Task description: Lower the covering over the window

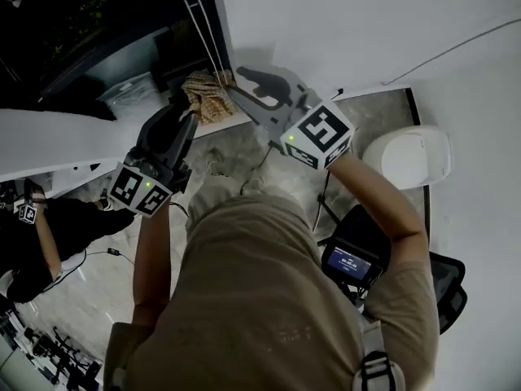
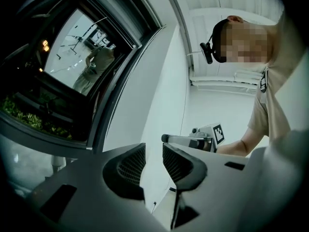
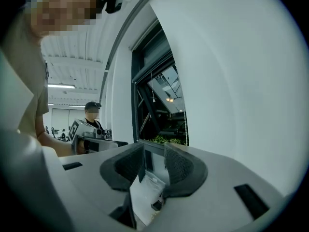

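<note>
The window (image 1: 98, 39) is dark and uncovered, and it fills the upper left of the head view. Two thin cords (image 1: 203, 31) hang down its right edge beside the white wall. My left gripper (image 1: 189, 114) points at the sill just left of the cords, its jaws open and empty (image 2: 153, 149). My right gripper (image 1: 238, 81) sits just right of the cords' lower end, also open with nothing between its pads (image 3: 154, 149). Through its jaws I see the window (image 3: 161, 105) and a bead chain (image 3: 186, 127) on its right side. Neither gripper touches a cord.
A brown crumpled thing (image 1: 207, 94) lies on the sill between the grippers. A white round seat (image 1: 411, 157) stands on the floor at right, and a device with a lit screen (image 1: 352, 263) is below it. A person in black (image 1: 41, 235) is at left.
</note>
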`<state>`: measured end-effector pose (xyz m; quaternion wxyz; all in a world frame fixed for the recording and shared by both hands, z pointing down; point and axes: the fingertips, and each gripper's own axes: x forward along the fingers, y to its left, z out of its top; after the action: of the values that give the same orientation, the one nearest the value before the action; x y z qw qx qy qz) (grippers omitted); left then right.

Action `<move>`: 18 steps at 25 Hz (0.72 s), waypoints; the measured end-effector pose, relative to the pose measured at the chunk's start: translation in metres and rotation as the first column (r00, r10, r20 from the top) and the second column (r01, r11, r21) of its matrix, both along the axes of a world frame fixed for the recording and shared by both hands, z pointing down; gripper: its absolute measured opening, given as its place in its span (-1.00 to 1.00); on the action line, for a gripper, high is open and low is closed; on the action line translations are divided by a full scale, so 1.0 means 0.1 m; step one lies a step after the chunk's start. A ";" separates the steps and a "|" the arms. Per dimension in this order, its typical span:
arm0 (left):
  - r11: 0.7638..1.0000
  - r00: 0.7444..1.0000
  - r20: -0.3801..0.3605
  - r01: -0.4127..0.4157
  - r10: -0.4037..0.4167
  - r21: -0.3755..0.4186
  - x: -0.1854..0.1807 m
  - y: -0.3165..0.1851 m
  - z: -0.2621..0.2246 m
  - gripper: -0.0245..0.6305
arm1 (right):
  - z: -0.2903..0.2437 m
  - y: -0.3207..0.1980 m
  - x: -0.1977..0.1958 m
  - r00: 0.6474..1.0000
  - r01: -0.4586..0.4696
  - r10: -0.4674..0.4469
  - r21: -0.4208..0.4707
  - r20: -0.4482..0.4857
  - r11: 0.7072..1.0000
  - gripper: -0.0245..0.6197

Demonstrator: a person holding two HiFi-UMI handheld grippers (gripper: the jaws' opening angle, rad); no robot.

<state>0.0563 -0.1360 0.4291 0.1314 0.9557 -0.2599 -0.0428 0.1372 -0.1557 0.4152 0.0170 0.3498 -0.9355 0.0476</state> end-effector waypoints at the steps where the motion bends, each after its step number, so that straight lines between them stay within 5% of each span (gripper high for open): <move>1: 1.000 1.000 0.000 0.007 -0.007 -0.013 -0.01 -0.02 0.06 -0.61 | 0.03 0.03 0.04 1.000 -0.014 0.014 0.009 -0.003 1.000 -0.56; 18: 0.978 0.987 0.058 0.155 -0.148 -0.138 -0.27 0.22 0.66 -0.61 | 0.54 0.53 0.18 1.000 -0.020 0.021 0.048 -0.023 0.999 -0.56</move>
<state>0.0292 -0.1141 0.4948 0.1893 0.9221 -0.3374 -0.0116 0.1548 -0.1030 0.4694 0.0191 0.3601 -0.9325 0.0211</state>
